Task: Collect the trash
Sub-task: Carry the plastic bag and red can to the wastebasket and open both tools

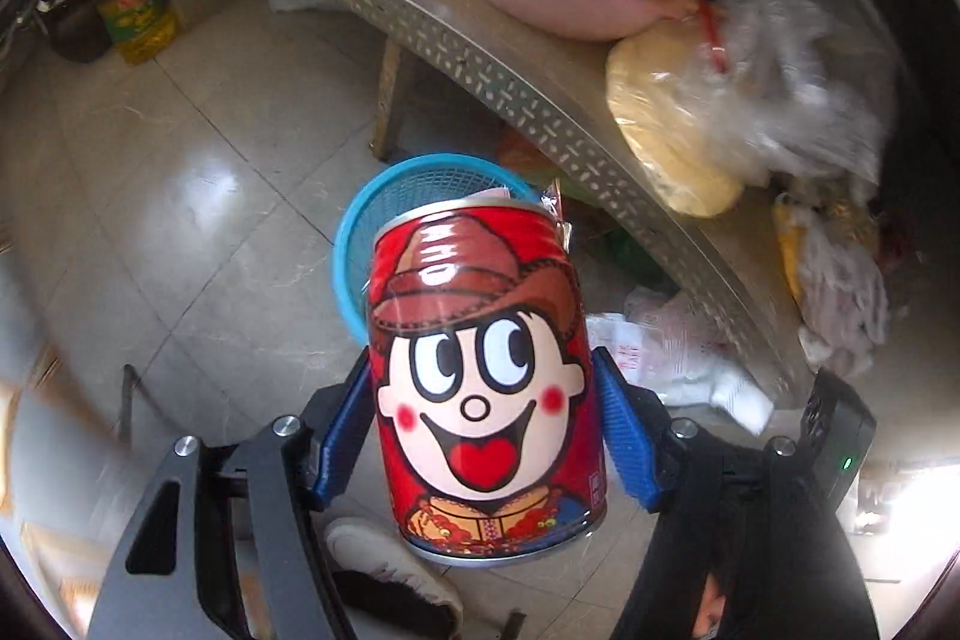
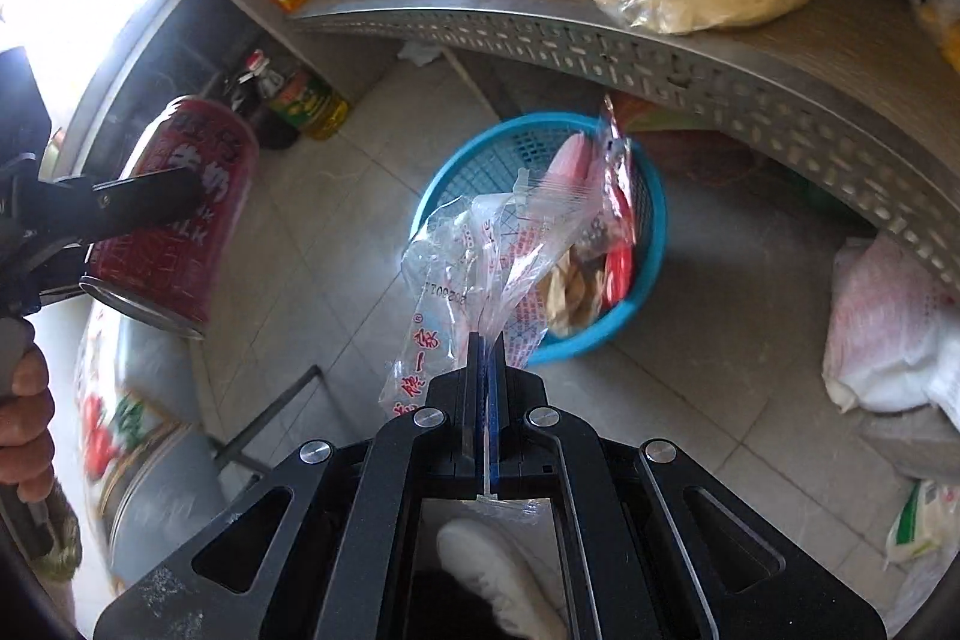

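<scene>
Both grippers hold trash in the air near the blue basket point(image 2: 645, 220) on the floor.

The left gripper point(image 1: 486, 424) has its jaws clamped on the sides of a red can point(image 1: 483, 376); the long axis of the can runs along the fingers, its rim pointing forward to the basket beyond it. The right gripper point(image 2: 485, 340) has its jaws pressed together on a clear plastic wrapper point(image 2: 480, 250), which stretches forward from the jaws toward the basket. The basket stands under the edge of the tabletop point(image 2: 750, 64) and already contains wrappers.
</scene>
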### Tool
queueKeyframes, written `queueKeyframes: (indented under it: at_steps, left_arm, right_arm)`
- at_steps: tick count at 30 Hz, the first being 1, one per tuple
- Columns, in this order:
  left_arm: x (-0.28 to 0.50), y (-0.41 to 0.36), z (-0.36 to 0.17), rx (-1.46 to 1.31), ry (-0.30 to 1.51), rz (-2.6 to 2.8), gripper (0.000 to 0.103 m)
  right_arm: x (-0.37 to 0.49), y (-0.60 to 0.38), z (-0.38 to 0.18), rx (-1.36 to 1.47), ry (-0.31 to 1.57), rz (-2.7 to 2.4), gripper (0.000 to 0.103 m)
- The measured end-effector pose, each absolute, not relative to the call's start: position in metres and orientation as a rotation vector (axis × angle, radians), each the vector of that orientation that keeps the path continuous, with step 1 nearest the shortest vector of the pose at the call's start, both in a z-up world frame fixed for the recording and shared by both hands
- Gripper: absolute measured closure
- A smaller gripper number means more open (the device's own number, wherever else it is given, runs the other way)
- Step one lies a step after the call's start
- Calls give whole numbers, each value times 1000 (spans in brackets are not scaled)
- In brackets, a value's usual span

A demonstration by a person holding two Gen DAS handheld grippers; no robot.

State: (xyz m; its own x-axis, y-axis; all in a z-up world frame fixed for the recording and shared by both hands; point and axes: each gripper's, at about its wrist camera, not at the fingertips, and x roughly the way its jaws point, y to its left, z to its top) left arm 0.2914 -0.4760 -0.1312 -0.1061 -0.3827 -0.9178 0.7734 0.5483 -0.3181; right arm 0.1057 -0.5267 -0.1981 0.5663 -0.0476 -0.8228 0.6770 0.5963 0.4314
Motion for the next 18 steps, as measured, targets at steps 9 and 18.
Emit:
queueKeyframes:
  at_steps: [9, 18]
  left_arm:
    - [324, -502, -162, 264, 1367, -906, 11]
    - [313, -436, -93, 218, 1229, -951, 11]
  right_arm:
    - [163, -561, -286, 766, 930, -613, 49]
    - [102, -534, -262, 702, 840, -668, 49]
